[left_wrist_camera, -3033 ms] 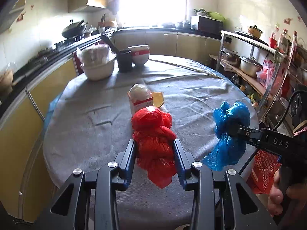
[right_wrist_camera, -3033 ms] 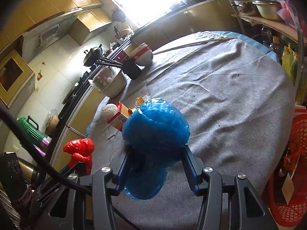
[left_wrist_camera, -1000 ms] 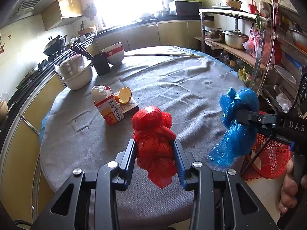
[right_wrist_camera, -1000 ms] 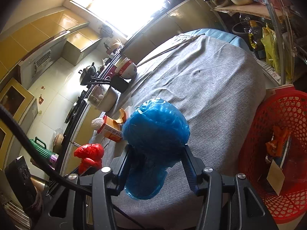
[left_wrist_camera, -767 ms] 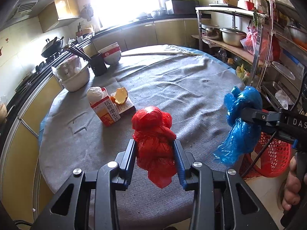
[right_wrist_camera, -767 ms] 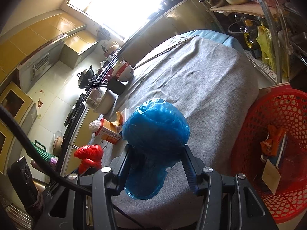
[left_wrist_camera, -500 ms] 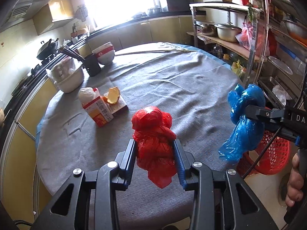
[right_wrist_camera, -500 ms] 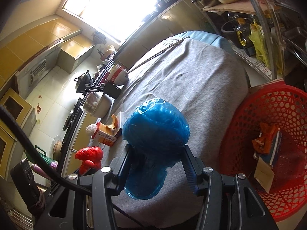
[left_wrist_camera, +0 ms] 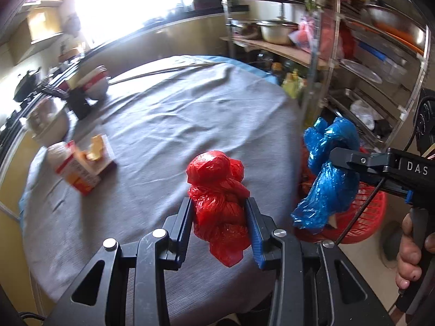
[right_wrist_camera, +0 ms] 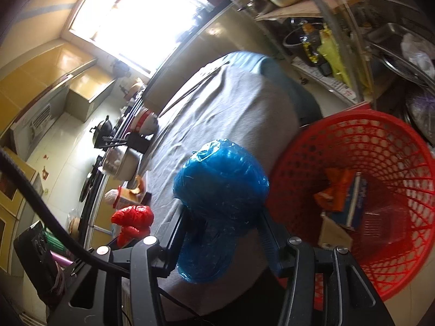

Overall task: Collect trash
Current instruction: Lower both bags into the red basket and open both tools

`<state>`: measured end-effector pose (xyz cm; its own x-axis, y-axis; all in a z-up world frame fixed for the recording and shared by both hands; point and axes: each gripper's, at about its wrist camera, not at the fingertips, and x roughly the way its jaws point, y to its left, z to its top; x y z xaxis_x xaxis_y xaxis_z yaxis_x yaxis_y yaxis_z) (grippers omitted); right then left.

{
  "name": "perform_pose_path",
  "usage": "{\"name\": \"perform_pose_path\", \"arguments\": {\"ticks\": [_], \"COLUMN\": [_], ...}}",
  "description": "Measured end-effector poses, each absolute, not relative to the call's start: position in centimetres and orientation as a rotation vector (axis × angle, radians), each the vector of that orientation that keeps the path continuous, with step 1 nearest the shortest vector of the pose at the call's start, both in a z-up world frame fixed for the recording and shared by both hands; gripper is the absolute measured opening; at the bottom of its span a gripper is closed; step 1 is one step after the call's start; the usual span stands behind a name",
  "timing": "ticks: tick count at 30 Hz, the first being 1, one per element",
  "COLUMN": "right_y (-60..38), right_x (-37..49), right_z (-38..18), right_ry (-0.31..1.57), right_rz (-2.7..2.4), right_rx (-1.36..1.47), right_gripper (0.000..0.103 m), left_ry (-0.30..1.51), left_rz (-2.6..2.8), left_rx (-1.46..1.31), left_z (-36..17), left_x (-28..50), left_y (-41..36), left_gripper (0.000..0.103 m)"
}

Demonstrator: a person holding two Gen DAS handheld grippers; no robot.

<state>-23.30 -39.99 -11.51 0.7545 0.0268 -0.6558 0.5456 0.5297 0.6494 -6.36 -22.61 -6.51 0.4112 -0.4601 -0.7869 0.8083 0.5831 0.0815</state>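
While the white letters "DAS" showed on the black body of the right gripper point(left_wrist_camera: 343, 155), its jaws were clamped on a crumpled blue plastic bag point(right_wrist_camera: 220, 190) whose long axis hung roughly upright, its loose tail pointing down, held beyond the table edge beside the red plastic mesh basket point(right_wrist_camera: 380, 141). The left gripper point(left_wrist_camera: 221, 222) was closed around a knotted red plastic bag point(left_wrist_camera: 218, 190), likewise upright with its bulging top above the fingers, over the near side of the round grey-clothed table point(left_wrist_camera: 163, 114). An orange-and-white carton point(left_wrist_camera: 81, 171) lay on the cloth, its print too blurred to read.
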Motion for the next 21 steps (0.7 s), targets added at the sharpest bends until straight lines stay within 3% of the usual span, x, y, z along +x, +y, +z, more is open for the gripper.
{"name": "perform_pose_path", "arguments": {"ticks": [21], "right_y": [-46.8], "right_x": [-33.0], "right_z": [-10.8], "right_ry": [0.577], "right_rz": [-0.629], "right_rx": [0.944], "right_gripper": [0.055], "left_ry": [0.781], "left_rz": [-1.118], "left_rx": [0.625], "left_z": [-6.8], "left_x": [-13.0], "left_y": [-34.3], "left_gripper": [0.040]}}
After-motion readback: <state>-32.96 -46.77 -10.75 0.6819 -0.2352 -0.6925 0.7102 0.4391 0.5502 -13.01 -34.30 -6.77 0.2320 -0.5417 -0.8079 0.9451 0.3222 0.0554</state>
